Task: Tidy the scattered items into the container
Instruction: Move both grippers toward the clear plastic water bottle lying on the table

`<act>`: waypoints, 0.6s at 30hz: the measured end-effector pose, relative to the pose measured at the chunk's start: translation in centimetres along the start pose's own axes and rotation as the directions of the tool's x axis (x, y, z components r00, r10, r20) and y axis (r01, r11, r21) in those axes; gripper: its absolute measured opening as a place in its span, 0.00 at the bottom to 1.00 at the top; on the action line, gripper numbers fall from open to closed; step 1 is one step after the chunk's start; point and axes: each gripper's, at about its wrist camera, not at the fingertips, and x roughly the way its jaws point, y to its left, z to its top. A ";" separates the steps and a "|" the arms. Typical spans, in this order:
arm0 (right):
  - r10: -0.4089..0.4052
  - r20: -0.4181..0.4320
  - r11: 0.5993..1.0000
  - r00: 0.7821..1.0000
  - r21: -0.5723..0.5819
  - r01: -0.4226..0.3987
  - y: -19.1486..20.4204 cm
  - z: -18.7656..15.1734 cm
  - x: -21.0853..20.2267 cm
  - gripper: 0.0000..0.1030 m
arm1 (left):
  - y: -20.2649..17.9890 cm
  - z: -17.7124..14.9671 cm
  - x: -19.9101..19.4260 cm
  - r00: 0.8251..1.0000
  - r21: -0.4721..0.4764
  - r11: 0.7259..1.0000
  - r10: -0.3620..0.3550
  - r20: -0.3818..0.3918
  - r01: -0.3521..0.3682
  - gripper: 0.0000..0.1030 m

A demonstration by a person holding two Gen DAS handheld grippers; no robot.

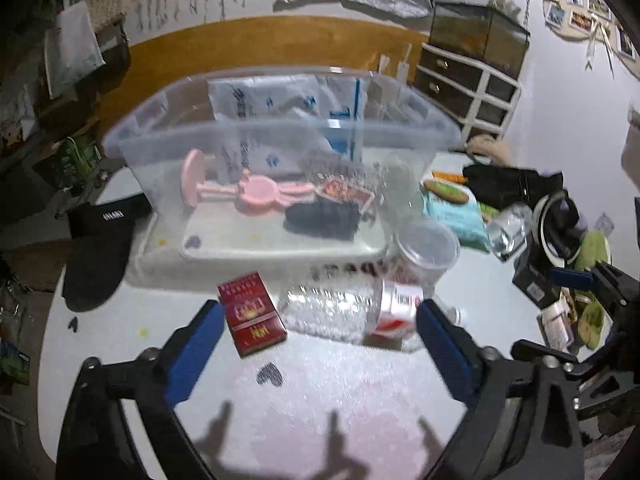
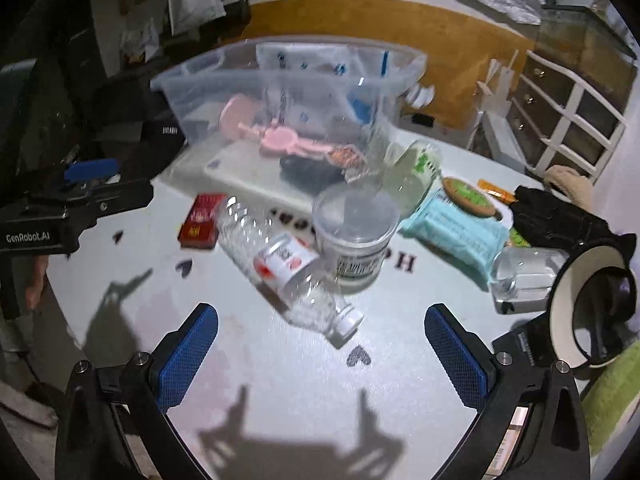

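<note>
A clear plastic bin [image 1: 280, 136] [image 2: 280, 80] stands on the white table and holds a pink toy [image 1: 256, 192], a dark pouch and a plastic bag. In front of it lie a red cigarette pack [image 1: 252, 316] [image 2: 202, 220], a clear water bottle [image 1: 344, 312] [image 2: 280, 264] on its side, and a clear cup [image 1: 426, 248] [image 2: 356, 236]. My left gripper [image 1: 320, 320] is open, its fingers straddling the pack and bottle just above the table. My right gripper [image 2: 320, 328] is open and empty, near the bottle's cap.
A black cap [image 1: 100, 248] lies left of the bin. To the right are a teal wipes pack [image 2: 456, 232], a small glass jar [image 2: 524, 276], black cloth [image 2: 560, 216], a tape roll [image 2: 592, 308] and a green cloth [image 2: 612, 396]. A white drawer unit [image 2: 568, 112] stands behind.
</note>
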 end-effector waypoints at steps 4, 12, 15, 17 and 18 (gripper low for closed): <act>0.007 -0.038 1.000 0.999 0.012 -0.006 -0.3 -1.0 2.3 0.85 | -0.4 -1.4 1.7 0.999 0.017 1.000 -0.002 -0.053 0.003 0.85; 0.027 -0.086 0.990 0.996 0.138 -0.015 -3.1 -2.3 5.9 0.75 | -0.4 -3.1 3.8 0.991 0.032 0.999 -0.028 -0.130 0.032 0.70; -0.001 -0.086 1.000 0.996 0.010 0.002 -2.5 -1.8 6.5 0.75 | -0.3 -3.5 4.2 0.989 0.036 0.999 -0.032 -0.141 0.038 0.70; -0.012 -0.088 0.994 0.996 -0.107 0.003 -1.7 -1.1 7.0 0.75 | -0.2 -3.5 4.5 0.988 0.031 0.999 -0.034 -0.151 0.040 0.70; -0.015 -0.089 0.985 0.996 -0.173 -0.001 -1.1 -0.7 7.2 0.75 | -0.1 -3.6 4.6 0.988 0.028 0.999 -0.032 -0.153 0.037 0.70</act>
